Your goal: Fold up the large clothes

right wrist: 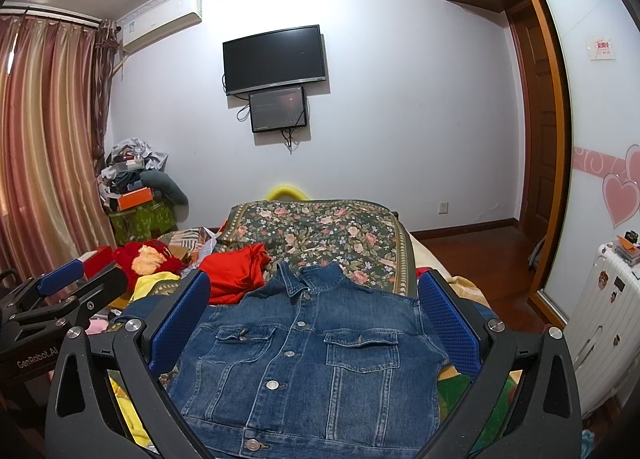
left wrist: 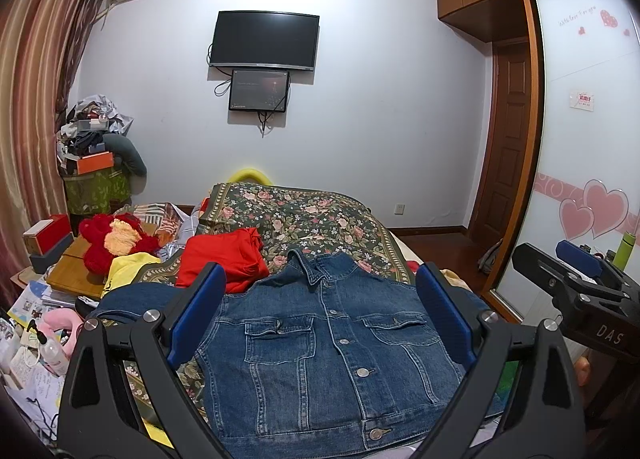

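Both tongs, left tongs point(left wrist: 320, 323) and right tongs point(right wrist: 316, 323), gape empty above denim jacket point(left wrist: 320, 339); heavy, stiff cloth, best pinched at shoulders.

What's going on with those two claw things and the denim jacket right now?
Left gripper open, right gripper open, both holding nothing. Denim jacket flat on bed, buttoned, front up. Red garment beside the collar, not blocking.

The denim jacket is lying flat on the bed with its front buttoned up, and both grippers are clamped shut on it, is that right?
Not quite. The denim jacket does lie flat and buttoned on the bed, but the left gripper and right gripper are open, holding nothing. Each wrist view shows its blue pads spread wide either side of the jacket.
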`<state>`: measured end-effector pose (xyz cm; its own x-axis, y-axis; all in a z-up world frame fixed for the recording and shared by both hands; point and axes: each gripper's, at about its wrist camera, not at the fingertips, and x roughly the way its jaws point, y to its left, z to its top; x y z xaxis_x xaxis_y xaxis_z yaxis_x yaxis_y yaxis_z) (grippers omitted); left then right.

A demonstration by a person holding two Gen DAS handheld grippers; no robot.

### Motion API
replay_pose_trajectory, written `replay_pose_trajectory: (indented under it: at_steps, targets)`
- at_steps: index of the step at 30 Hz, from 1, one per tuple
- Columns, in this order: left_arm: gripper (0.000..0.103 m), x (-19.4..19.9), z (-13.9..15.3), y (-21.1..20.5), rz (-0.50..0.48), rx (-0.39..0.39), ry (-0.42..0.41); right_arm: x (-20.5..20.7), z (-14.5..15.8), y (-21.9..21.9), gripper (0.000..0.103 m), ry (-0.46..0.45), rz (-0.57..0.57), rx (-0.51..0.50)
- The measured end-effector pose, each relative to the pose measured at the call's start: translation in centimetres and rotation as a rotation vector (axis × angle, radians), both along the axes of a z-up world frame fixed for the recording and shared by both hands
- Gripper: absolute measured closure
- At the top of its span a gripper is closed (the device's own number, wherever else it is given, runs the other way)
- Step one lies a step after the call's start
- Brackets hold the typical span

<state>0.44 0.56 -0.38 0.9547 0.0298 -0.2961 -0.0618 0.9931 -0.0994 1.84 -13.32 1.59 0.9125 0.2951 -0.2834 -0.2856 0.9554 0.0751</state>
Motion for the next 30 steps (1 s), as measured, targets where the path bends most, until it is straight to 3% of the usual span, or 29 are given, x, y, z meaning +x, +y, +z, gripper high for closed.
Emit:
replay_pose_trajectory:
  at_steps: [30]
  targets:
    - [0.007,0.6,-0.6,0.3,0.005,-0.002,0.014,0.6,-0.8,-0.1,0.0,0.021,-0.001,0.0]
